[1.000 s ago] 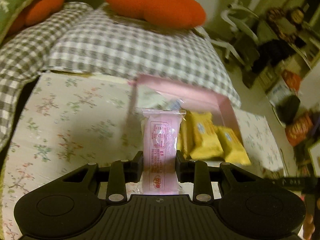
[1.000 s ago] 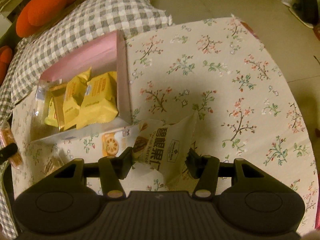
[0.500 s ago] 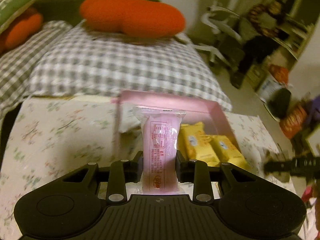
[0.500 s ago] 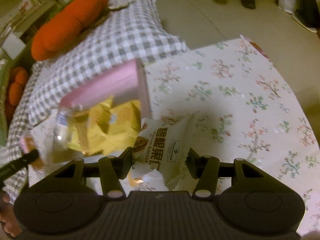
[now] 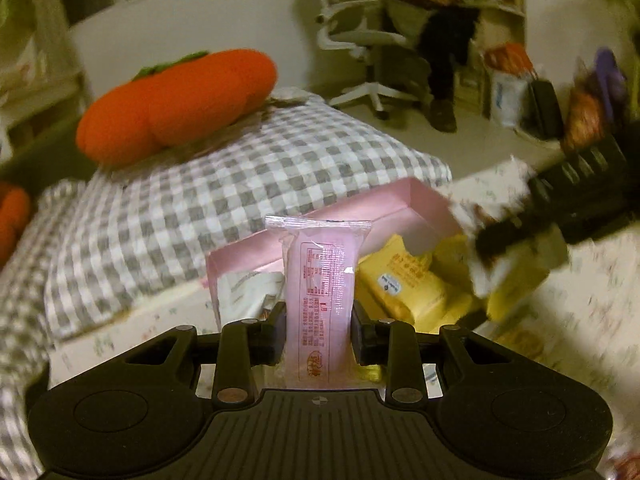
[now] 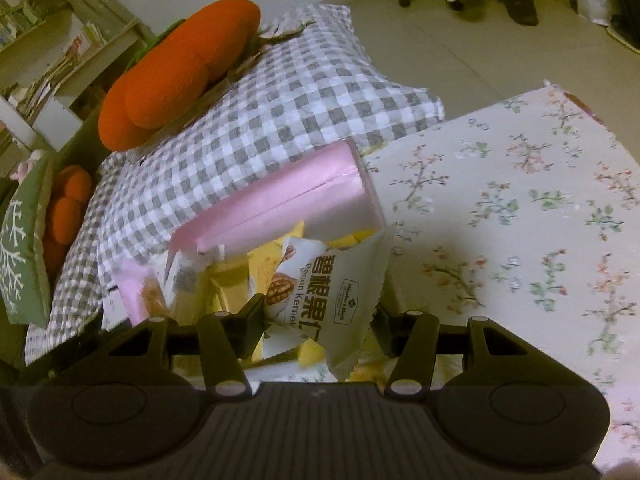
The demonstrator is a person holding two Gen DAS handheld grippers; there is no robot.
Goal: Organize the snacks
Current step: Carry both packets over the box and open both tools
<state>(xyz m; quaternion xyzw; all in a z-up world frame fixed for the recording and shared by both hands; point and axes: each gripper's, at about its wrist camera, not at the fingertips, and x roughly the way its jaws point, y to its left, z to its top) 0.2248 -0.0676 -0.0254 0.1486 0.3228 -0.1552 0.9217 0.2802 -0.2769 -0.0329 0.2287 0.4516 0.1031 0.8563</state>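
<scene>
In the left wrist view, the left gripper (image 5: 319, 332) has its fingers (image 5: 276, 330) clamped on a pink wrapped snack bar (image 5: 319, 284), which stands upright between them with its sealed top edge uppermost. Right behind the bar sits an open pink box (image 5: 416, 196) on the bench (image 5: 600, 292), which is covered in a floral cloth. Inside the box lie yellow snack packs (image 5: 408, 284) toward the right and a pale wrapper (image 5: 244, 292) at the left end. At the right edge of the view the right gripper (image 5: 516, 228) appears blurred, carrying a white packet over the right end of the box. Beyond the box lies a grey-and-white checked pillow (image 5: 224, 208) with an orange plush cushion (image 5: 176, 104) on it, and a white office chair (image 5: 360, 40) stands farther back.

In the right wrist view, the right gripper (image 6: 320, 320) has its fingers (image 6: 250, 320) pinched on a white nut packet (image 6: 332, 296) printed with a pecan picture; the packet is tilted and hangs over the near part of the pink box (image 6: 280, 196). Below it are the yellow snack packs (image 6: 232, 284). To the left, the pink bar (image 6: 138, 292) shows at the near left end of the box. The floral bench (image 6: 520, 216) spreads out to the right, and the checked pillow (image 6: 280, 96) and orange cushion (image 6: 176, 76) lie behind.
</scene>
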